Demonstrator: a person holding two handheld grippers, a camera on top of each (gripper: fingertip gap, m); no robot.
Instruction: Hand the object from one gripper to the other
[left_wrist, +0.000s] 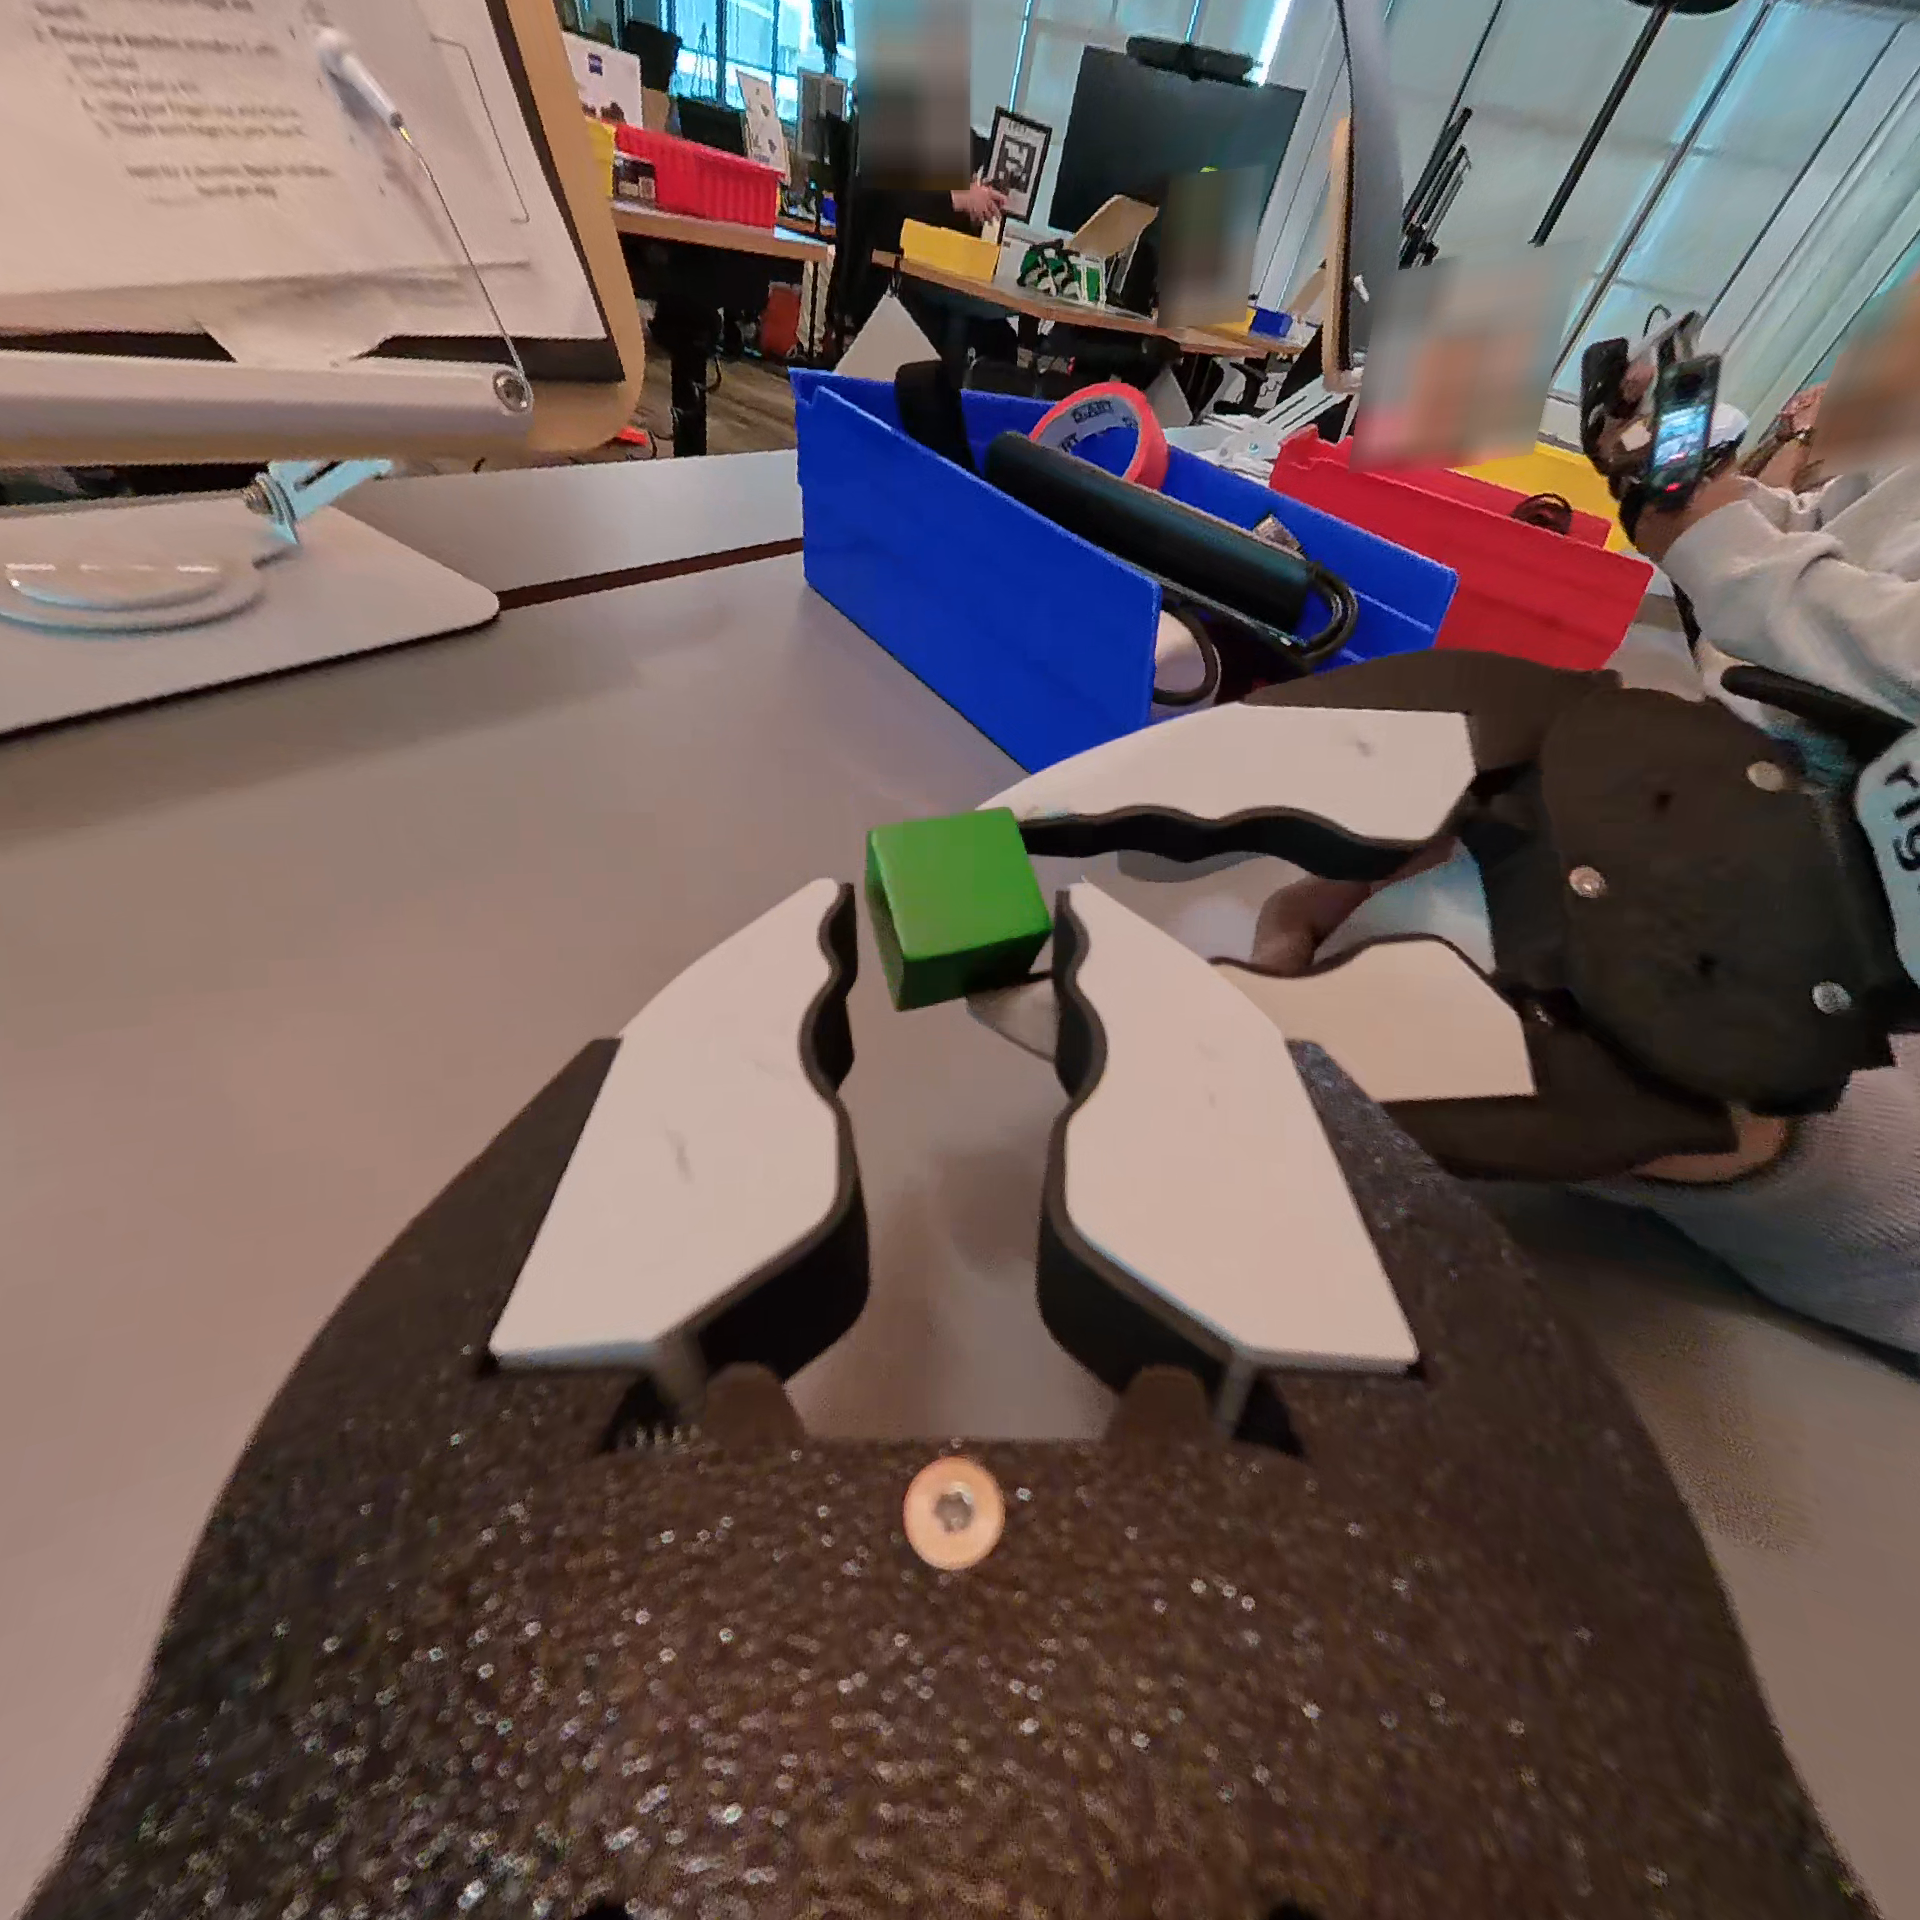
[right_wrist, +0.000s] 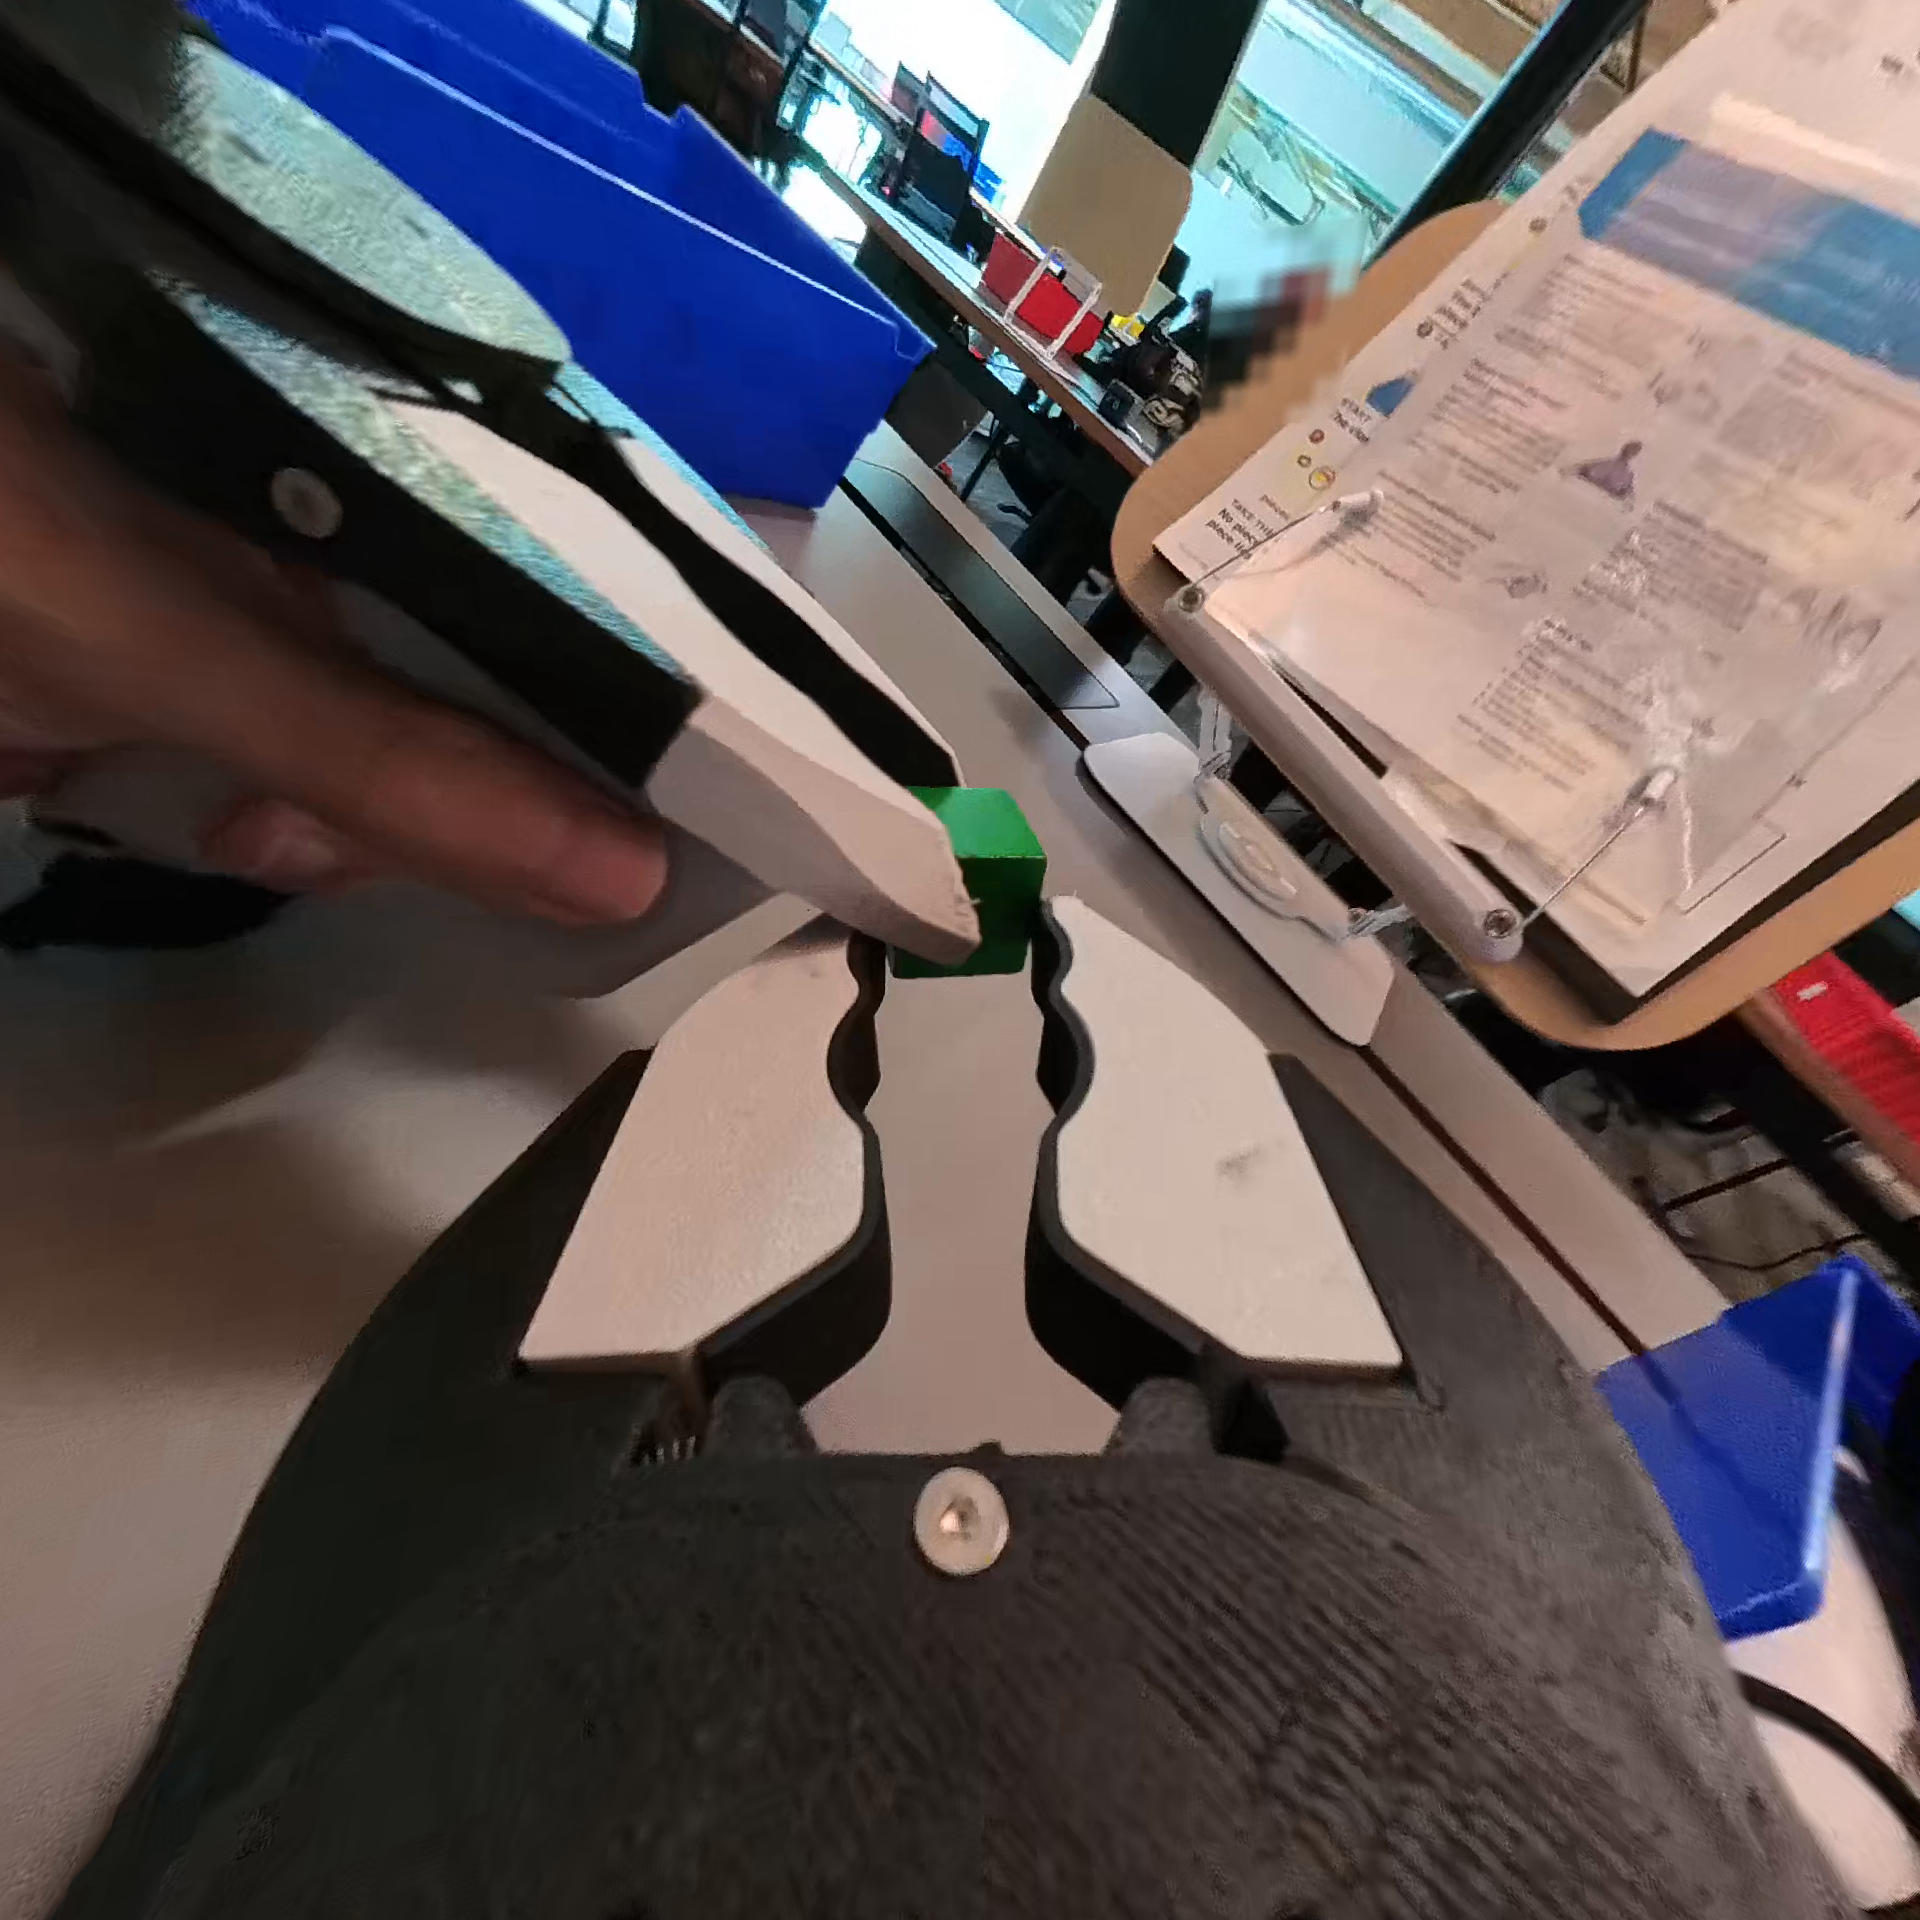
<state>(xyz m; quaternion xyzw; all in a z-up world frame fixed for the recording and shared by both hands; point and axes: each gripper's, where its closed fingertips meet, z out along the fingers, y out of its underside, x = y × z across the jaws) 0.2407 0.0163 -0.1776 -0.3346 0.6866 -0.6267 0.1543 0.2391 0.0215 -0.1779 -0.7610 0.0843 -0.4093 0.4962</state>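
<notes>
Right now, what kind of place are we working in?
Probably a shared lab or workshop. Colored storage bins sit on the grey table, an instruction sheet on a stand faces the workspace, and more desks with a monitor fill the background.

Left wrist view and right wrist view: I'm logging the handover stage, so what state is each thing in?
green cube: off the table, between both grippers' fingertips.
right gripper: shut on the cube.
left gripper: fingers flank the cube; grip unclear.
blue bin: open, holding a tape roll.
document stand: propped up, holding papers.
</notes>
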